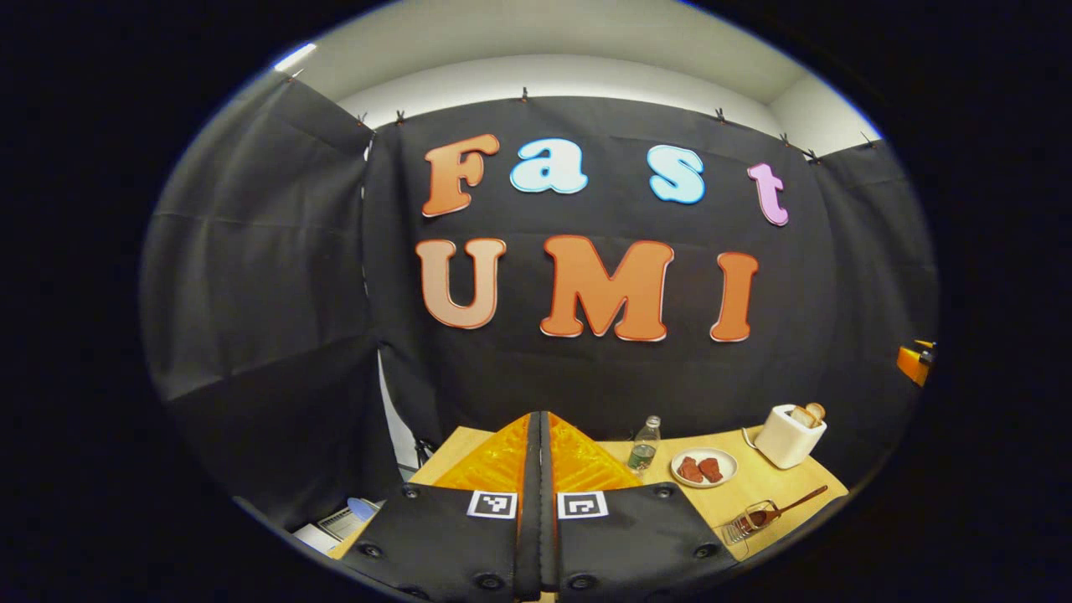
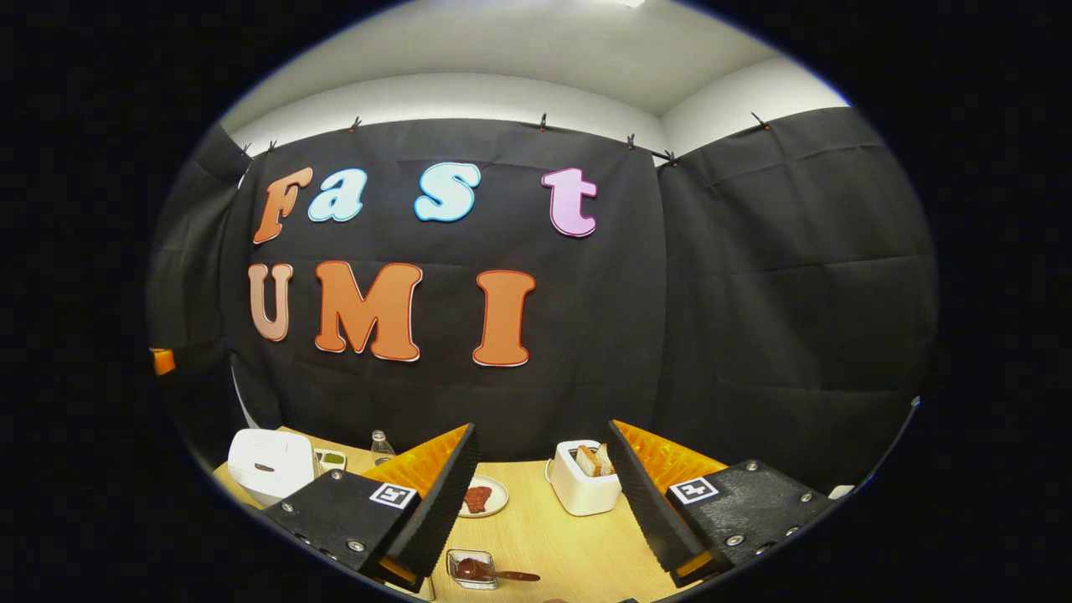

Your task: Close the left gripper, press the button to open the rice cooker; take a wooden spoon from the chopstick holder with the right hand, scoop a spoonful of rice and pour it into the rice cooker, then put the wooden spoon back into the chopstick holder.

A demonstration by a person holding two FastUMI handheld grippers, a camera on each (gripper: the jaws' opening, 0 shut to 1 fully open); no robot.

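Left gripper view: left gripper (image 1: 540, 419) held above the near edge of the wooden table (image 1: 779, 490), fingers pressed together with nothing between them, so ready as a blunt poker. Right gripper view: right gripper (image 2: 543, 427) spread wide and empty, and far to the left the white rice cooker (image 2: 270, 465), lid down, just beside a small green dish (image 2: 332, 458) and near a bottle (image 2: 381, 446). Judged as the press step, not yet done.

To do it well: swing left toward the cooker, keep the fingers together, and meet the button squarely with the joined tips. Dark mark on the cooker's front probably the button, too small to tell. Push straight and short, then lift clear so the lid can spring up.

Wooden spoon (image 2: 502, 574) resting in the clear chopstick holder (image 2: 469, 567) at the near edge, in front of the plate (image 2: 494, 507) and toaster (image 2: 584, 490). Keep the right gripper waiting there, well apart from the cooker.
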